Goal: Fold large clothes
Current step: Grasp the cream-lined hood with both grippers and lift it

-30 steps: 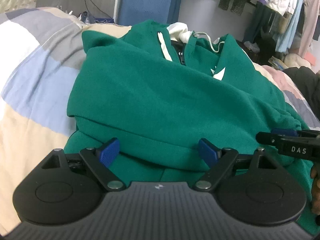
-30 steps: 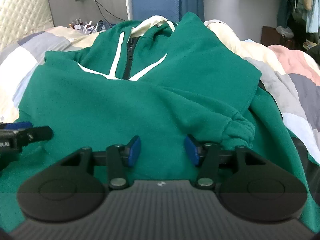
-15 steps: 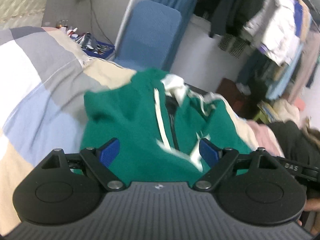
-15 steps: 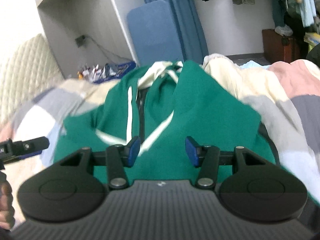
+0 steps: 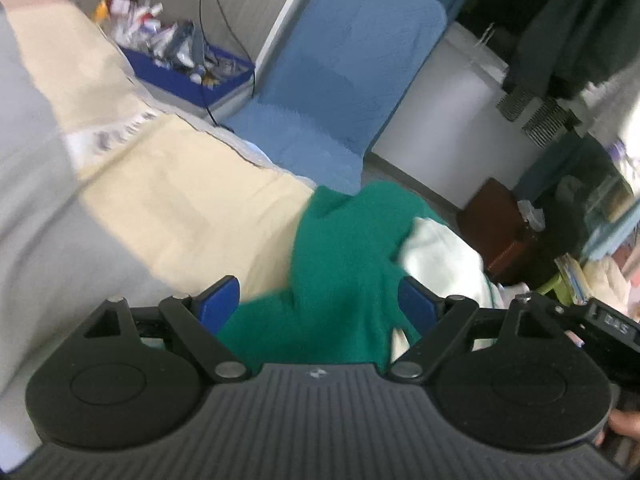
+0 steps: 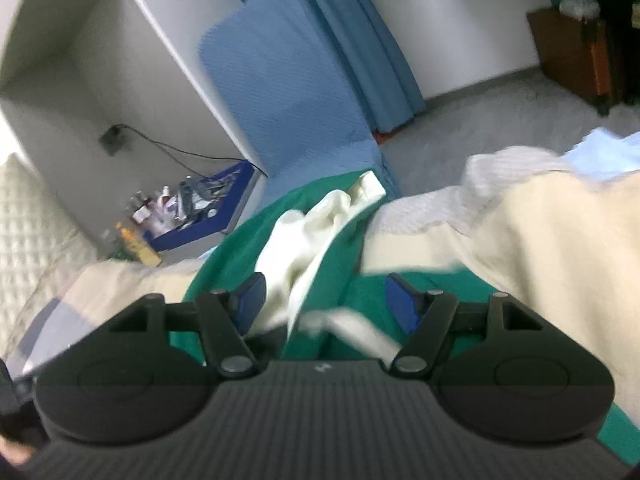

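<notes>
bed: one, patchwork quilt (image 5: 168, 208) in cream and grey; it carries the garment.
hoodie: one, green (image 5: 344, 248), cream hood lining (image 6: 308, 236) turned outward; it lies at the far end of the bed near the edge, hood end toward the blue padded panel (image 5: 344, 80). Both views are smeared.
left gripper (image 5: 320, 306): one; jaws spread wide, green cloth seen between the pads, not pinched. Holding nothing.
right gripper (image 6: 324, 294): one; jaws opening now, lining and a cream drawstring (image 6: 360, 328) lie between them, pads clear of the fabric as far as I can tell.
risk, largest: I judge a close here would take hood lining alone, dragging the hood out and spoiling the fold.
risk, next: the drawstring could snag on a right pad (image 6: 400, 300).
risk, smaller: the hood sits near the bed edge; a push could slide it off.
tray: one, blue (image 6: 208, 216), clutter uncountable.
</notes>
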The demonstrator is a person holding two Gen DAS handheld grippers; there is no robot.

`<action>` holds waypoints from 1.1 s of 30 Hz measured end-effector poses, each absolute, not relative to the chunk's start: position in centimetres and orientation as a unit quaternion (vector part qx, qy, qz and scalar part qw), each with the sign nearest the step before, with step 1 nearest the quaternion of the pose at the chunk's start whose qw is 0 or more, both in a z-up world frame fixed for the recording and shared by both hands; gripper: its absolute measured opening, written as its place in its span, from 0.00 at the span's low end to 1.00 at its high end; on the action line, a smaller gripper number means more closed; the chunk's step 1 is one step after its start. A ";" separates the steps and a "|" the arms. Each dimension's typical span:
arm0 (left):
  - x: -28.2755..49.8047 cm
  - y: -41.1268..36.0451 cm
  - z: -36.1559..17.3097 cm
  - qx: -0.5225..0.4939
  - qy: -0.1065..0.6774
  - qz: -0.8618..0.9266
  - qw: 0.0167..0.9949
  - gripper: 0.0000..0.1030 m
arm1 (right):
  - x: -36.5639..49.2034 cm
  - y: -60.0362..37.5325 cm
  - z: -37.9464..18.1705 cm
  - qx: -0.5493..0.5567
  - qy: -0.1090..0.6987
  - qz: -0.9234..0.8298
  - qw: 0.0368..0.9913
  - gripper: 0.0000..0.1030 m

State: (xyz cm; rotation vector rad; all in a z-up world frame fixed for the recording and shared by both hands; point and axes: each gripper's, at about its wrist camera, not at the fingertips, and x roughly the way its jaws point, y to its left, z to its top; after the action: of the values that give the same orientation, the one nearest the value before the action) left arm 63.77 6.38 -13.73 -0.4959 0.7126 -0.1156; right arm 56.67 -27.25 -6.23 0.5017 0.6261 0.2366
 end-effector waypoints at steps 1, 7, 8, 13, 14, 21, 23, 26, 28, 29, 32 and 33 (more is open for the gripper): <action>65.0 6.5 -14.4 -0.247 0.349 -0.057 0.902 0.86 | 58.4 -26.9 -6.8 0.250 0.309 0.113 0.911 0.67; 70.9 6.5 -16.8 -0.282 0.359 -0.085 0.886 0.85 | 67.2 -25.5 -9.3 0.286 0.338 0.091 0.892 0.67; 71.5 6.3 -17.0 -0.281 0.358 -0.088 0.886 0.84 | 68.0 -25.4 -9.7 0.300 0.342 0.091 0.886 0.69; 73.7 4.9 -18.0 -0.244 0.390 -0.097 0.882 0.43 | 70.6 -23.1 -10.4 0.283 0.363 0.103 0.882 0.74; 73.7 4.7 -17.9 -0.235 0.389 -0.097 0.885 0.34 | 70.7 -22.6 -10.2 0.263 0.362 0.106 0.888 0.73; 72.4 4.7 -15.6 -0.206 0.381 -0.111 0.894 0.10 | 68.9 -19.4 -7.2 0.132 0.326 0.116 0.929 0.17; 71.5 4.9 -14.4 -0.197 0.378 -0.112 0.898 0.10 | 67.3 -19.5 -5.6 0.123 0.294 0.128 0.939 0.16; 69.8 5.0 -12.7 -0.187 0.373 -0.117 0.901 0.09 | 64.4 -19.9 -3.3 0.088 0.251 0.133 0.955 0.16; 68.3 5.0 -11.5 -0.185 0.365 -0.121 0.905 0.09 | 62.4 -20.3 -1.8 0.071 0.227 0.135 0.962 0.16; 67.4 4.9 -10.9 -0.182 0.360 -0.124 0.907 0.09 | 61.1 -20.7 -1.0 0.071 0.212 0.138 0.965 0.16; 63.9 4.4 -8.9 -0.164 0.349 -0.130 0.914 0.09 | 56.7 -21.3 1.1 0.046 0.167 0.145 0.974 0.16; 62.6 4.2 -8.3 -0.163 0.346 -0.133 0.915 0.09 | 54.6 -21.5 1.8 0.033 0.150 0.144 0.978 0.16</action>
State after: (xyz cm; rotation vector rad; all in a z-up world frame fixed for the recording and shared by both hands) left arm 62.57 4.20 -8.32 -0.3350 0.7115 -0.2739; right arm 54.65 -21.53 1.79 0.0675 0.3016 0.2909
